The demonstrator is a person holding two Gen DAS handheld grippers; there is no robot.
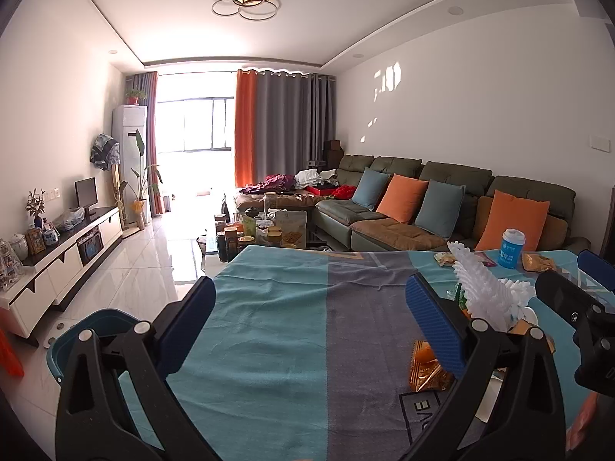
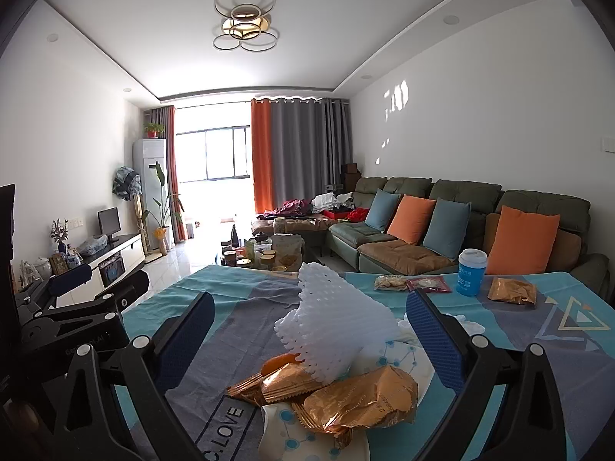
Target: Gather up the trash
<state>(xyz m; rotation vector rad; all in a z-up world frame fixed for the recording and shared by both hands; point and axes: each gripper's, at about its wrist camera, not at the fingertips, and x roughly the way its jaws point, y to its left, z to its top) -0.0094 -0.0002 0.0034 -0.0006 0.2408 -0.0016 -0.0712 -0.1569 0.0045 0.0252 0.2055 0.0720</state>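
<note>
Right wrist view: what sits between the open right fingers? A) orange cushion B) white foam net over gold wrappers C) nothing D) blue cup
B: the white foam net stands over gold wrappers between the spread fingers of the right gripper; the blue cup stands far back on the table.

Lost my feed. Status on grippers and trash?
Left gripper open, empty. Right gripper open over white foam net and gold wrappers. Nothing grasped yet. Path clear.

Daylight floods from the blown-out window point(image 1: 196, 123); floor point(image 1: 153, 269) glares; fisheye edges bend and darken.
</note>
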